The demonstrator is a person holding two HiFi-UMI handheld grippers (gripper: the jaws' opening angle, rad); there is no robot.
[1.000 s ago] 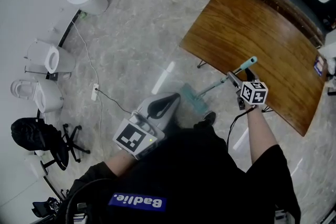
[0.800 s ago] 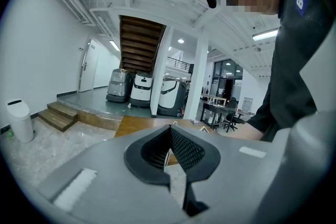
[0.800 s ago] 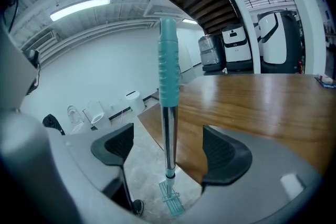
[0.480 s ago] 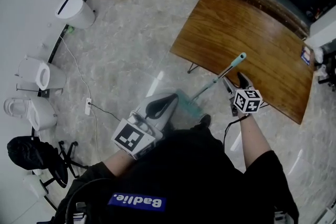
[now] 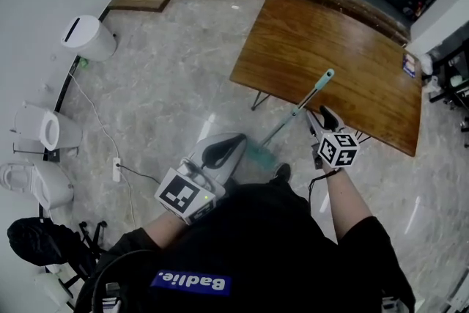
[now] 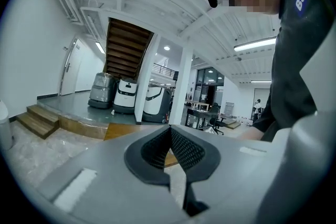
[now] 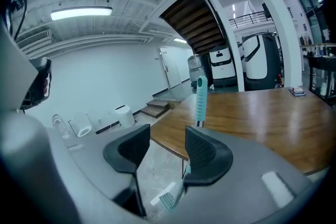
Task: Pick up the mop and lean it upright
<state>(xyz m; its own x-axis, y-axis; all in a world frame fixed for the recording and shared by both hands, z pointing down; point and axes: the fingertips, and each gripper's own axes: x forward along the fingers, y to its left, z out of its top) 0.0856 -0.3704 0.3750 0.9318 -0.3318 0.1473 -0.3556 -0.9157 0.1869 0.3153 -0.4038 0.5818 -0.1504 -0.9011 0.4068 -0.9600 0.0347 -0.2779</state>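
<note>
- mop (image 5: 293,111): tilted, teal grip end seen against the near edge of the wooden surface (image 5: 344,55); head low, partly hidden by the person's torso (image 5: 264,245).
- right gripper (image 7: 167,136): jaws half apart, just been closing; shaft runs behind one jaw, unsqueezed.
- left gripper (image 6: 169,134): jaws together, empty.
- floor (image 5: 168,84): open room left of the mop.

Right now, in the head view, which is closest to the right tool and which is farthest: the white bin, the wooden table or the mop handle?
1. Mop handle: right beside the right tool.
2. Wooden table: just beyond it, ahead.
3. White bin: far off to the left, by the wall.
</note>
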